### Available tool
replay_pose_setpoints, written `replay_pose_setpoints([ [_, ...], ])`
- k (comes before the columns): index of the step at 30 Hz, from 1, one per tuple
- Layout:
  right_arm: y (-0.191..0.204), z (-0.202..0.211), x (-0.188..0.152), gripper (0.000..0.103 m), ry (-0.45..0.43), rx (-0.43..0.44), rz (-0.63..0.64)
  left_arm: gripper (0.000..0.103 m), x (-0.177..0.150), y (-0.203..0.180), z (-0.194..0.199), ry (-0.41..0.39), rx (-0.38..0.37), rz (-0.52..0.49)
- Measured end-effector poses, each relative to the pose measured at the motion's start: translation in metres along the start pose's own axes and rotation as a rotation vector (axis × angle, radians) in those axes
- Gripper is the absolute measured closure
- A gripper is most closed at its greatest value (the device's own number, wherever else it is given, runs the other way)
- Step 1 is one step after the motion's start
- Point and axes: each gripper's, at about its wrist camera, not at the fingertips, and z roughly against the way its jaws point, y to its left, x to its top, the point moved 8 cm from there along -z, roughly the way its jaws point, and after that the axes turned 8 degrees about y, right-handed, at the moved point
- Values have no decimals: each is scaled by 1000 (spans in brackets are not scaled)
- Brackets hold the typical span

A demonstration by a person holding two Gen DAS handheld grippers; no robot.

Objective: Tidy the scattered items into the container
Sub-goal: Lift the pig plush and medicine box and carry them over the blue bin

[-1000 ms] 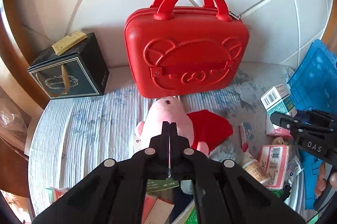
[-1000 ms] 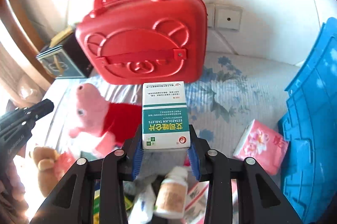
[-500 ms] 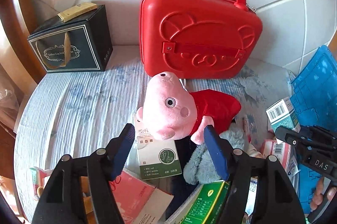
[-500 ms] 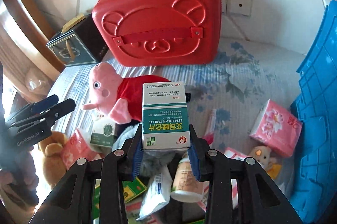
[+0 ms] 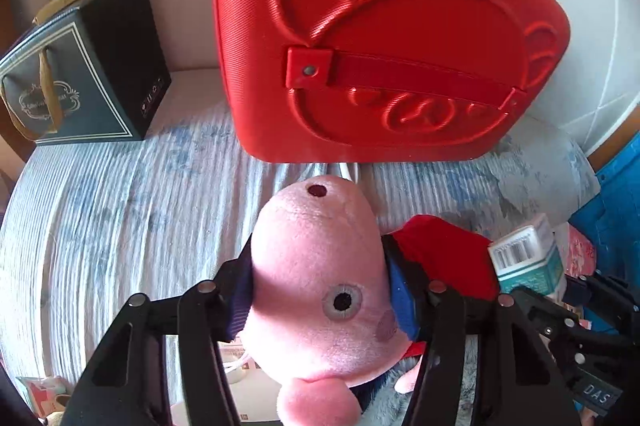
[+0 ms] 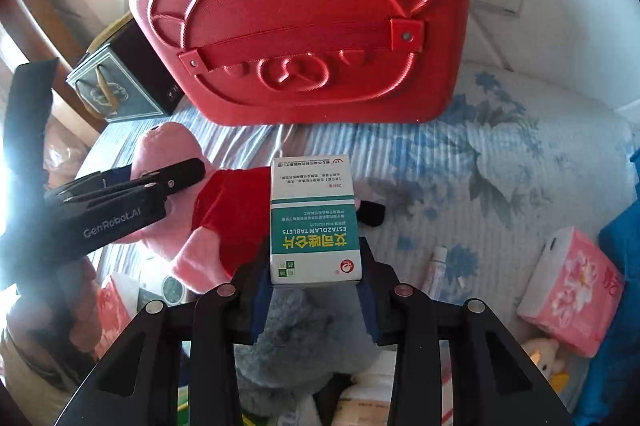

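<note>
Jaws of the left gripper (image 5: 320,302) were closing round the head of the pink pig plush (image 5: 320,290), blue pads (image 5: 402,300) flanking it on both sides; whether they already pressed the fabric could not be told. Just beside the plush, the right gripper (image 6: 316,286) pinched an upright green-and-white tablet box (image 6: 314,222) above a grey furry toy (image 6: 296,338). The plush lay on the floral bedcover (image 5: 120,209), its snout pointing toward the red case (image 5: 380,37). A pink tissue pack (image 6: 572,290) lay well apart from the plush. Beyond the plush, the closed case stood upright, with a dark gift box (image 5: 76,65) beside it.
</note>
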Motion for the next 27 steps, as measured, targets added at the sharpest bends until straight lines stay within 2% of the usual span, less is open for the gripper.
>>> replay_pose_setpoints([
  [4,2,15,-4,66,-21,7,14,55,-2,-12,36,-92,45,-27],
  [7,7,39,-5,66,-62,3,43,55,-1,-24,72,-172,107,-75],
  [13,21,101,-9,66,-161,-8,66,55,-7,-37,142,-239,124,-78],
  [22,54,211,-45,66,-309,-8,136,55,-54,-57,279,-389,175,-63],
  [27,67,265,-76,66,-377,3,229,55,-91,-71,333,-446,224,-34],
])
